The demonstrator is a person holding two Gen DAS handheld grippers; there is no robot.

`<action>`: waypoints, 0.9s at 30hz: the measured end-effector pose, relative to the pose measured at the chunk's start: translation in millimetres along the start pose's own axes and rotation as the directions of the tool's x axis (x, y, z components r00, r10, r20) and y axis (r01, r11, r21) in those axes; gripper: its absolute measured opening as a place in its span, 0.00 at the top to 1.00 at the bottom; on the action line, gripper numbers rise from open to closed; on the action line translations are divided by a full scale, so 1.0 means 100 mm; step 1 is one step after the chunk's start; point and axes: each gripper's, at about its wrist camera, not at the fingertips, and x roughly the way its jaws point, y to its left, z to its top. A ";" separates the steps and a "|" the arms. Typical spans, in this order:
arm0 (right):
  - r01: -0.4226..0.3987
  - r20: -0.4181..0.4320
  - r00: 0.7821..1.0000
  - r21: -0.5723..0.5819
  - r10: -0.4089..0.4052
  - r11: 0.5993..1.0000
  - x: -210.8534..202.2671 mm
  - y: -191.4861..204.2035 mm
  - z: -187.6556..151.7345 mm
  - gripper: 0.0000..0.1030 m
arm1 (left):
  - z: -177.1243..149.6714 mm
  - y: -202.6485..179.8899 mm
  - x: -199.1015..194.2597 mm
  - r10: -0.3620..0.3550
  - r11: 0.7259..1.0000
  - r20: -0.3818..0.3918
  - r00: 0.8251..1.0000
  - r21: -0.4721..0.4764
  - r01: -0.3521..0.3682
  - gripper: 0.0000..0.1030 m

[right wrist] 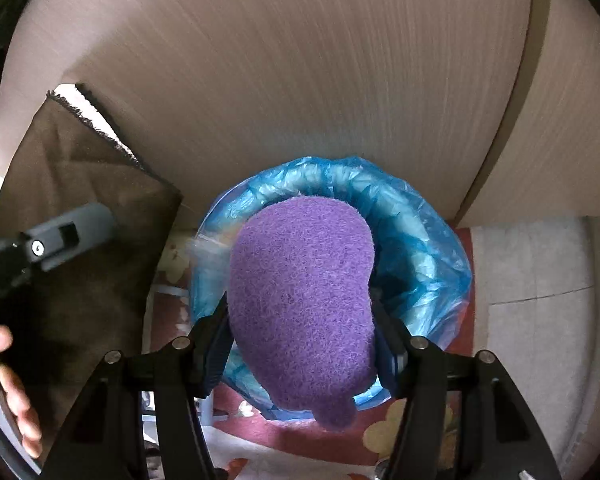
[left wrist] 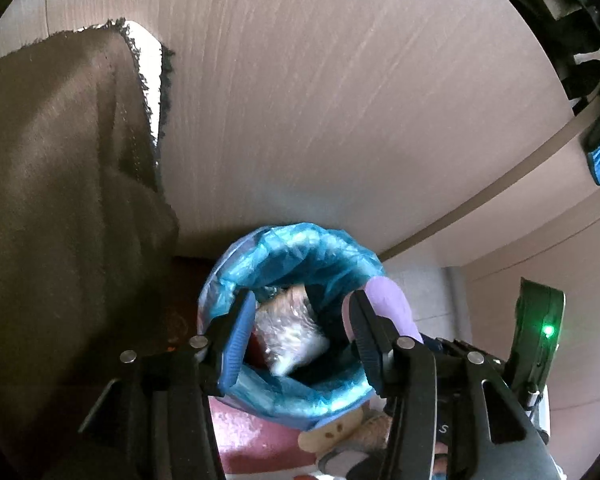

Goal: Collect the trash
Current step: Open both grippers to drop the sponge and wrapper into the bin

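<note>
Purple sponge (right wrist: 300,304) clamped in right gripper (right wrist: 300,344) jaws; left gripper (left wrist: 296,336) jaws apart, empty, over blue-lined bin (left wrist: 300,248).

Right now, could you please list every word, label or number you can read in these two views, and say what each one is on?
"S": a lone white character on the dark body of the right tool, in the left wrist view; anything beside it is hidden.
No other text is readable in either view.

Both grippers point down over the bin (left wrist: 292,320): left gripper (left wrist: 296,340) spread empty, right gripper (right wrist: 300,332) clamping a sponge (right wrist: 300,300).
</note>
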 end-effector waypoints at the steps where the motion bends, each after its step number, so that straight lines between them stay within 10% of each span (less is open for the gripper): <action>1: -0.008 0.003 1.000 0.003 0.008 1.000 -0.01 -0.01 0.00 0.44 | 0.01 0.00 -0.02 -0.003 1.000 0.001 1.000 -0.003 0.003 0.52; 7: -0.015 0.100 0.995 0.053 0.009 0.998 0.02 -0.08 0.04 0.44 | 0.00 -0.07 -0.32 0.018 0.998 0.065 0.998 0.058 -0.022 0.52; 12: -0.125 0.009 0.992 0.152 0.125 0.980 0.36 -0.15 0.04 0.44 | -0.08 -0.13 -0.63 0.024 0.989 0.116 0.993 0.142 -0.040 0.52; 18: 0.101 0.062 0.994 -0.093 -0.095 0.991 0.37 0.16 -0.10 0.44 | -0.14 -0.07 -0.87 -0.022 0.990 0.143 0.989 0.141 0.001 0.52; 23: -0.170 0.102 0.980 0.009 0.168 0.985 0.20 0.08 -0.10 0.43 | -0.19 0.03 -0.96 -0.021 0.993 0.164 0.986 0.118 0.001 0.52; 27: -0.114 0.151 0.983 0.069 0.103 0.991 0.16 0.04 -0.03 0.42 | -0.24 0.11 -1.00 -0.016 0.994 0.163 0.987 0.111 -0.002 0.52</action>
